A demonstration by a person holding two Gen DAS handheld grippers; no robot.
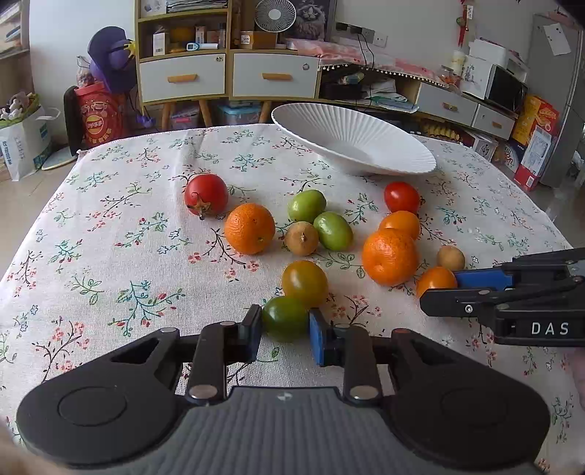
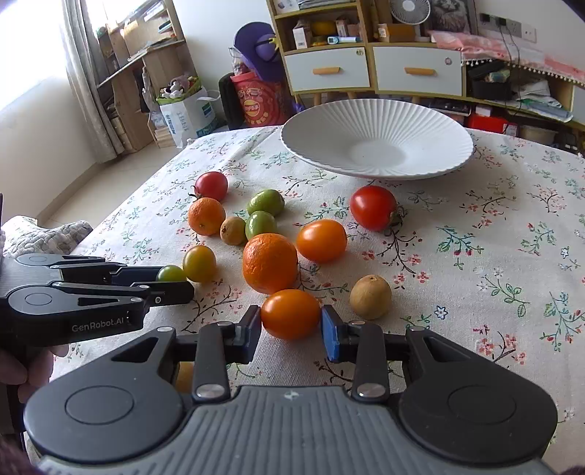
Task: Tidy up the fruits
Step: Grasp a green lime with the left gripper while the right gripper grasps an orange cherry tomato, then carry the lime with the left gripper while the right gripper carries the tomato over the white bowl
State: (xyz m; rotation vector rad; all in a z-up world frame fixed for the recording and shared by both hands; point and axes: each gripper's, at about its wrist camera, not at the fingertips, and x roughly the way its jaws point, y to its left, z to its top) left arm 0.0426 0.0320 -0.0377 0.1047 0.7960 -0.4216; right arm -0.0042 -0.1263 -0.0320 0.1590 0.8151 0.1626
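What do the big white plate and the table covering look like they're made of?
The white plate looks like glazed ceramic or porcelain: a smooth, soft sheen and fine radial ribbing, though melamine can't be ruled out. The tablecloth looks like woven cotton or linen: matte, with a visible weave, a printed floral pattern and soft wrinkles at the edges.

You face a lived-in room: a floral tablecloth (image 1: pixel 109 204) covers the table, and behind it a wooden cabinet (image 1: pixel 226 51) with white drawers (image 1: pixel 182 78) stands against the pale wall (image 1: pixel 62 33). A small white fan (image 1: pixel 275 14) sits on top of it. To your left, daylight pours through a curtained window (image 2: pixel 33 54) onto the tiled floor (image 2: pixel 91 182), beside wooden shelving (image 2: pixel 146 73). A purple plush figure (image 2: pixel 256 51) rests behind a dark chair (image 2: pixel 228 98).
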